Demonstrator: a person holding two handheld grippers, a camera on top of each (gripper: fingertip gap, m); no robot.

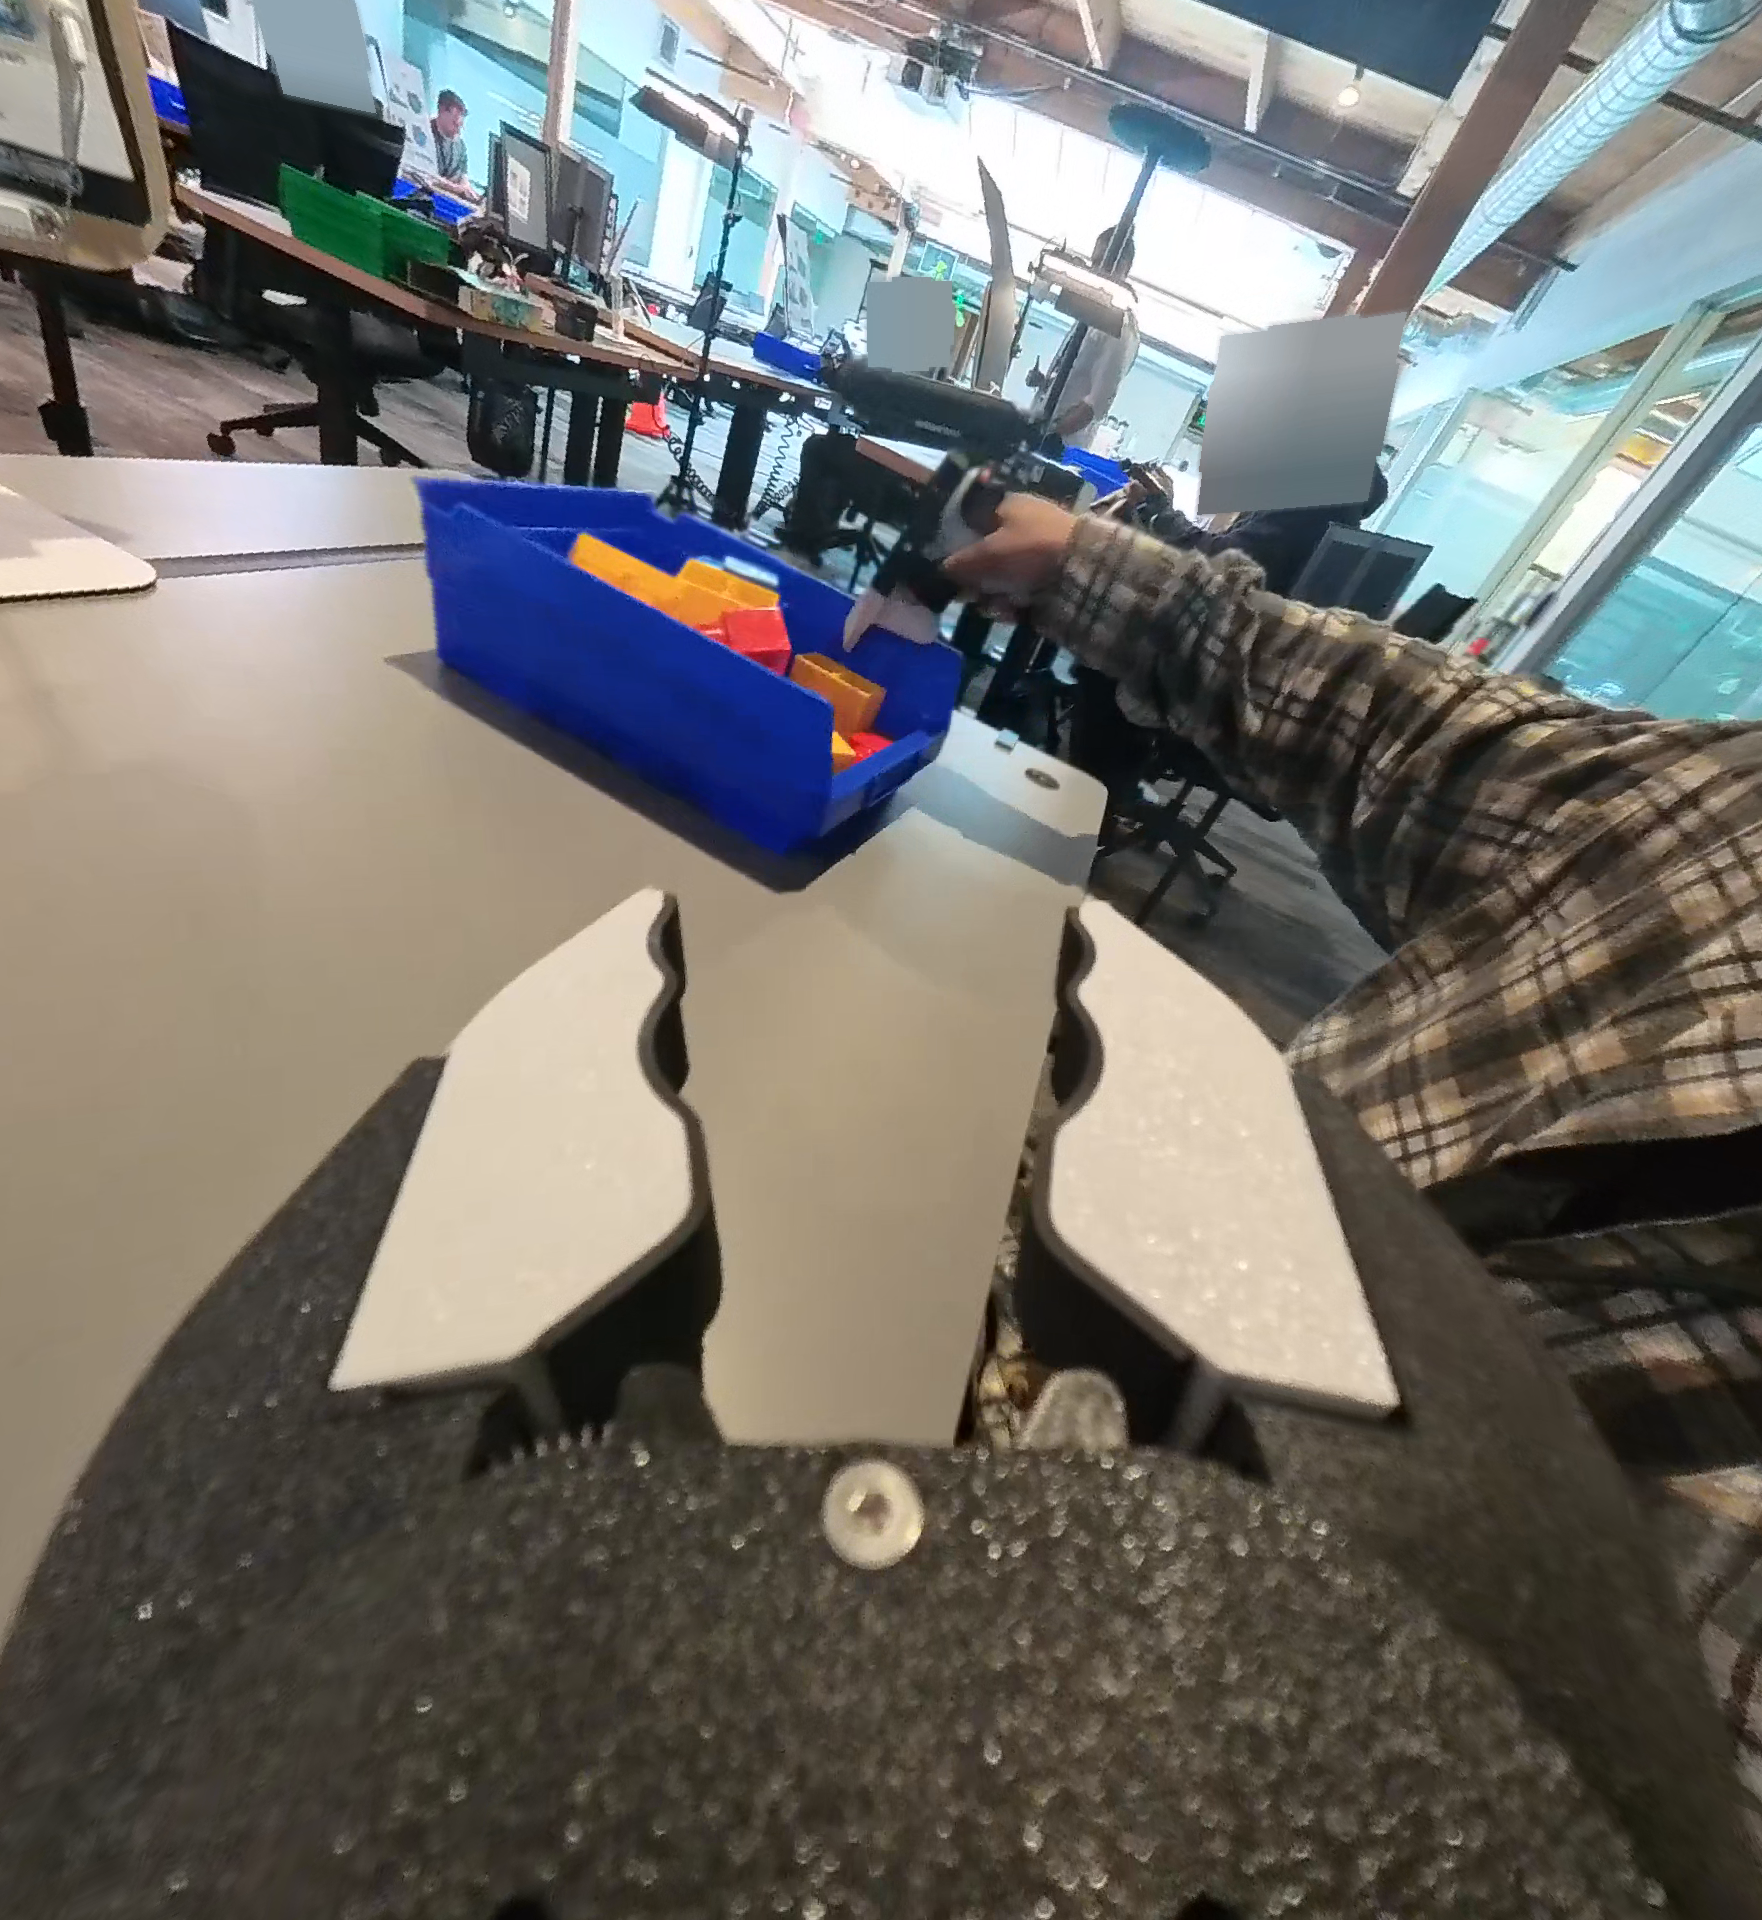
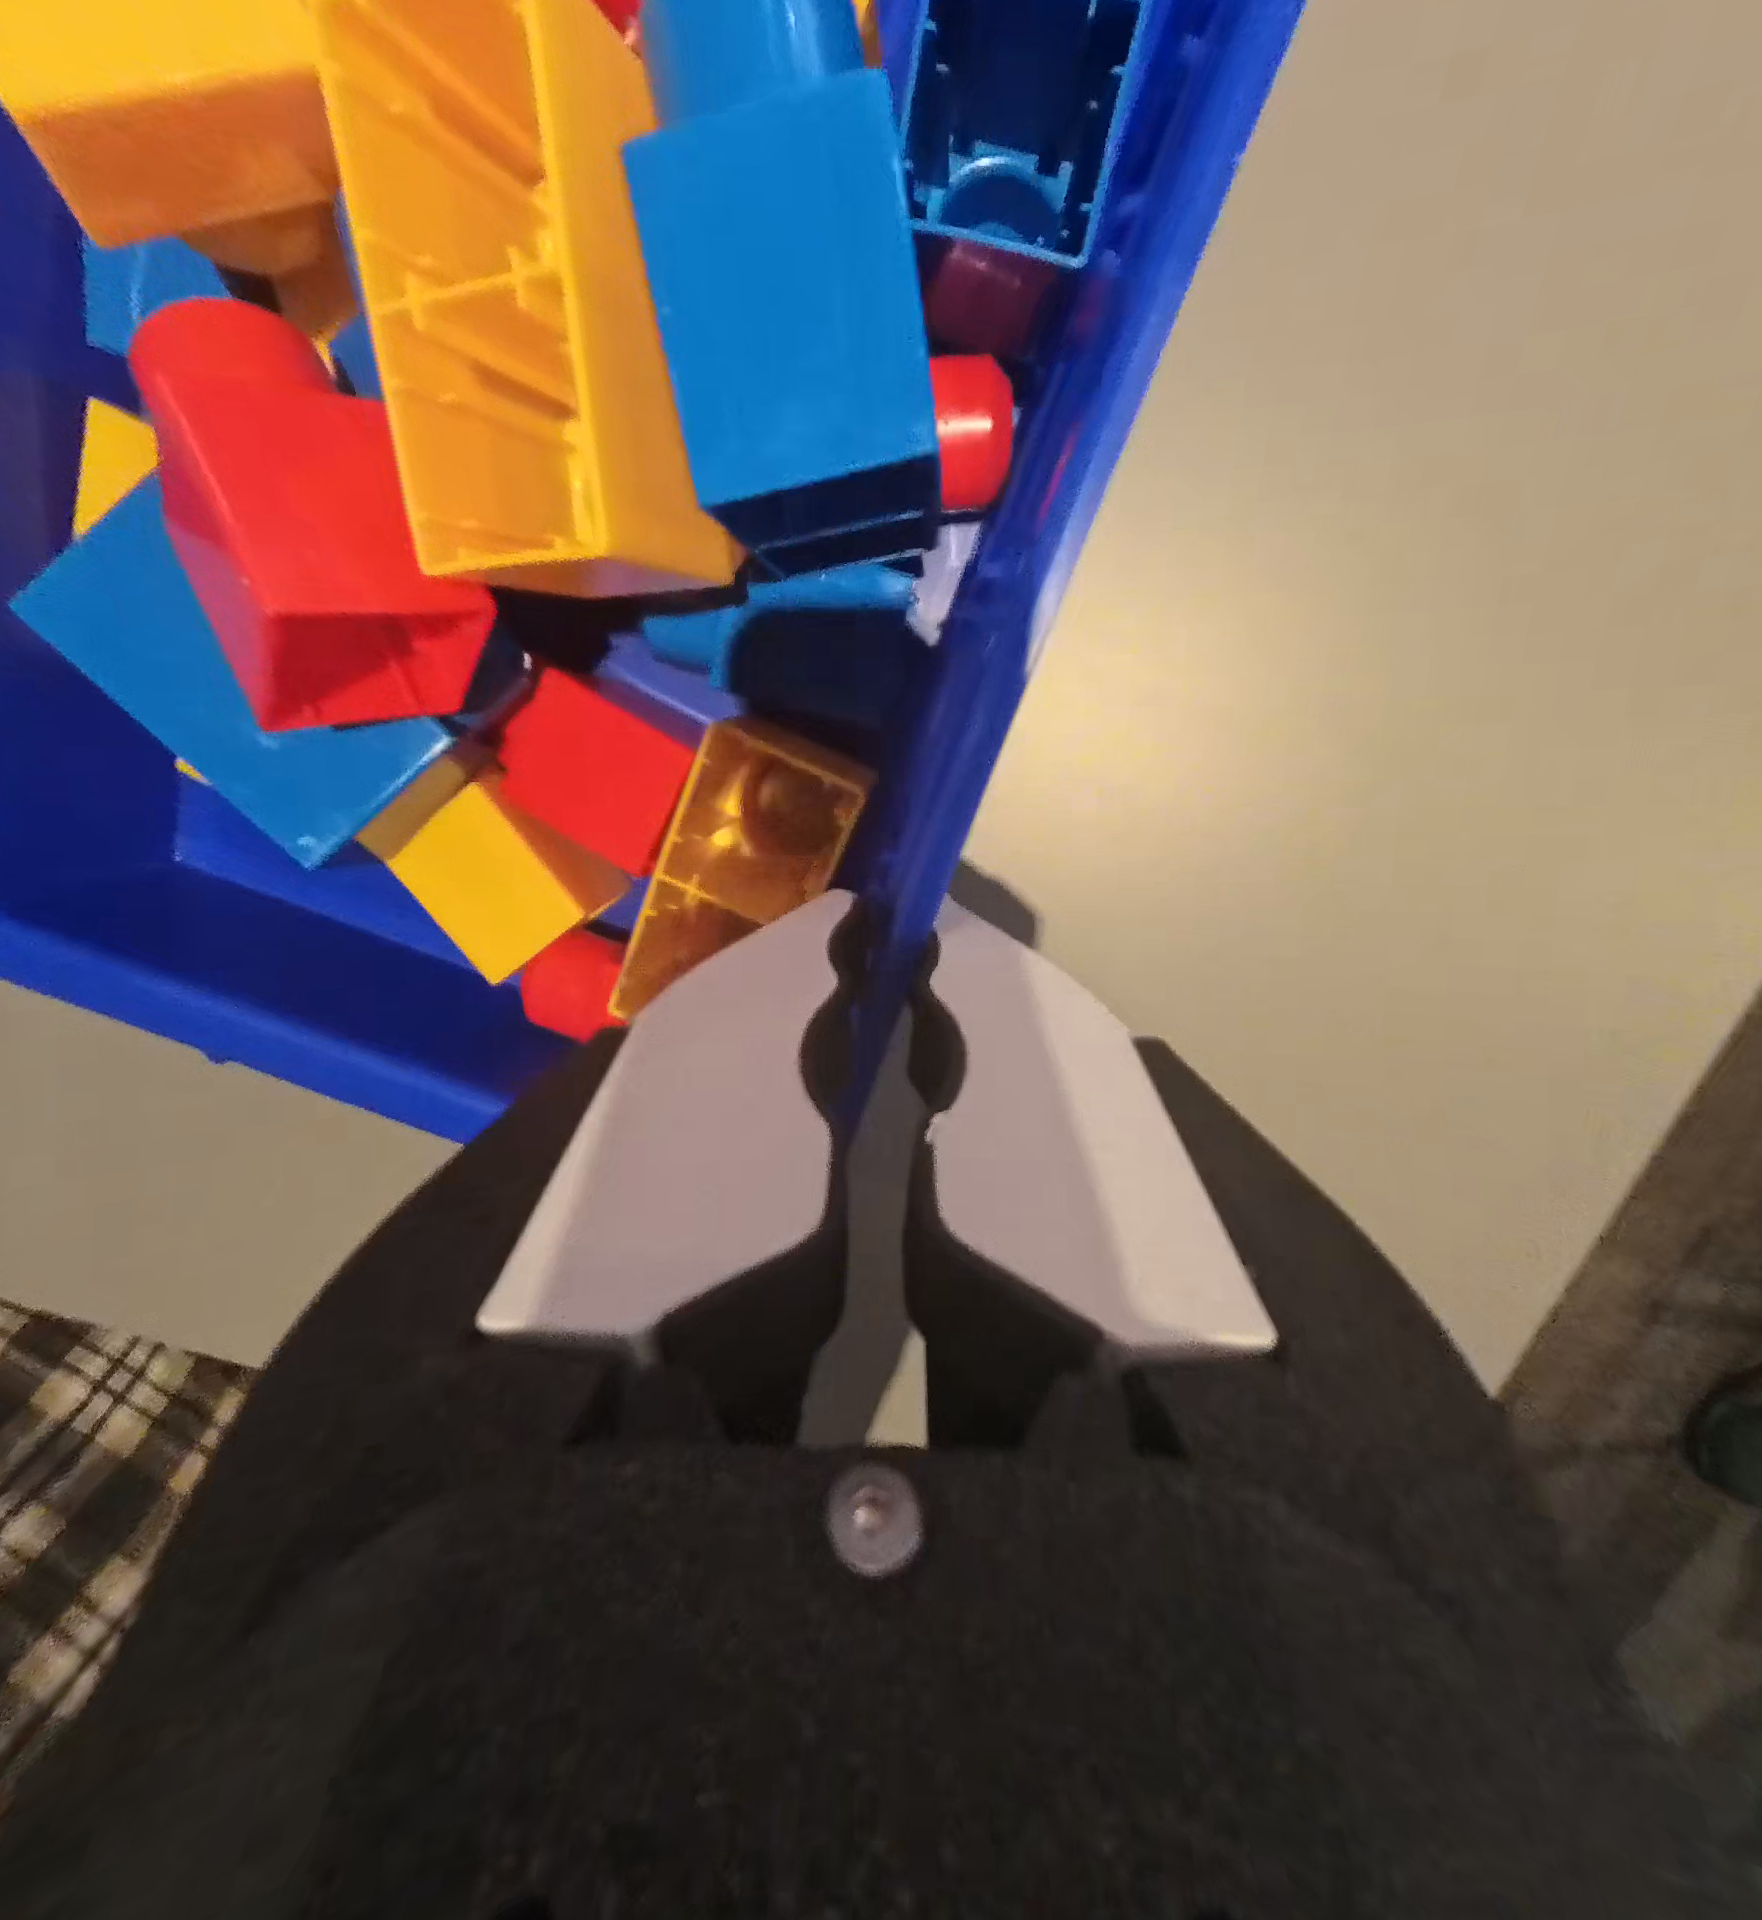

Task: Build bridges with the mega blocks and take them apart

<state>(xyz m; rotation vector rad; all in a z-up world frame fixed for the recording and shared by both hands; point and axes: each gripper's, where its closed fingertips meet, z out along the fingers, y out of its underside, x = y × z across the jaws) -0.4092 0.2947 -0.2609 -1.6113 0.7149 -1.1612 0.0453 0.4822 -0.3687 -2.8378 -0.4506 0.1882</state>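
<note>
We see a grey table [image 1: 233, 831] with a white pad [image 1: 15, 561] lying at its far left corner. Behind it stand long desks [image 1: 357, 281] bearing dark monitors [image 1: 544, 197] and green bins [image 1: 357, 223], with a black office chair [image 1: 1178, 821] just beyond the table's right edge. A plaid sleeve [image 1: 1479, 831] reaches in from the right.

Left gripper [image 1: 866, 1049] held low and level, jaws spread wide, nothing between them. Right gripper [image 2: 882, 997] angled down, jaws nearly together, pinched on a thin blue wall; right arm in plaid sleeve [image 1: 1428, 790] stretched forward
</note>
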